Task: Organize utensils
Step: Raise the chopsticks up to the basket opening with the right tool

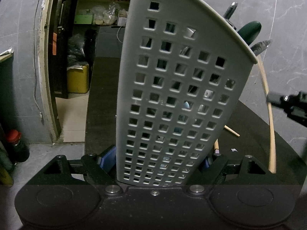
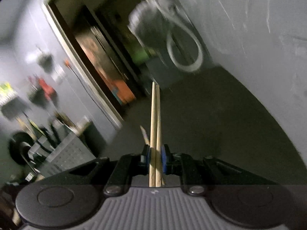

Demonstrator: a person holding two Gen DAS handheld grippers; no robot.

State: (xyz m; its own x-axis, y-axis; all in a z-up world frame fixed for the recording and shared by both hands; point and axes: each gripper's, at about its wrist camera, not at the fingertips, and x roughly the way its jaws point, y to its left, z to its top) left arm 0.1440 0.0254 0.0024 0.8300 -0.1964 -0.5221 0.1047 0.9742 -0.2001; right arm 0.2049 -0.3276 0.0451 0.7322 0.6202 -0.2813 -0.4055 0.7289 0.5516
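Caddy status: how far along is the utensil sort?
Done: several handles already stand in the caddy, which the left tool grips. In hand: the right tool clamps two chopsticks. Left: drop those in, plus one chopstick lying on the mat.

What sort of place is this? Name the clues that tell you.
Probably a home work corner beside a storeroom: a dark table, a grey marbled wall, and an open doorway onto cluttered shelves.
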